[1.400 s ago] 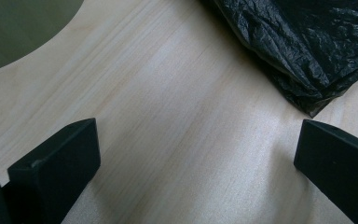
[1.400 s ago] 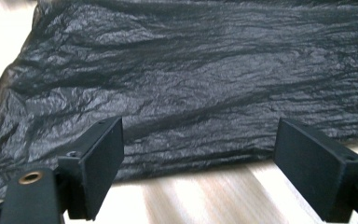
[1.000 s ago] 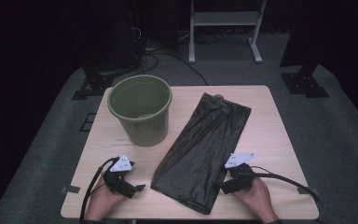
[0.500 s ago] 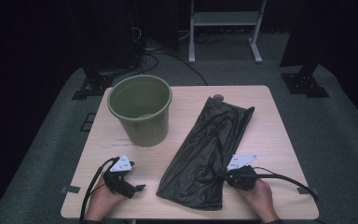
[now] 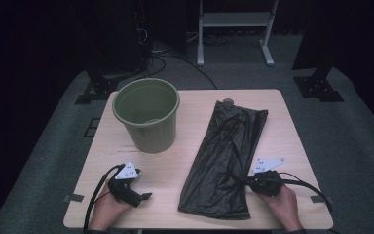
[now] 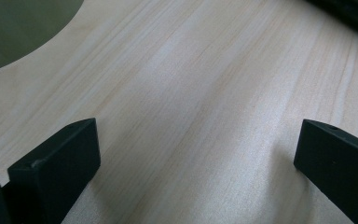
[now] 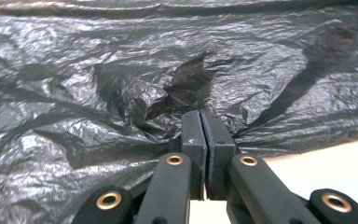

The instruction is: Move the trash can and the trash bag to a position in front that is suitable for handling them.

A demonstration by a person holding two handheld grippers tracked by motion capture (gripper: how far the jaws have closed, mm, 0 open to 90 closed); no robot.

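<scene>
A black plastic bag [image 5: 229,151] lies lengthwise on the right half of the wooden table [image 5: 195,105]. My right gripper [image 5: 247,183] is at the bag's right edge near the front, its jaws shut on a pinch of the film. In the right gripper view the two pads [image 7: 206,114] meet with crumpled bag [image 7: 121,70] puckering around them. An olive green bin [image 5: 148,117] stands upright and empty at the back left. My left gripper [image 5: 143,197] rests on the table at the front left, open, with bare wood between its fingers [image 6: 196,140].
The bin's wall [image 6: 18,28] fills the top left corner of the left gripper view. Bare wood lies between the bin and the bag. Stands, cables and a white frame sit on the dark floor behind the table.
The right gripper's jaws have closed on the bag's edge and tugged it slightly to the right, narrowing and wrinkling the bag. The left gripper has stayed put.
</scene>
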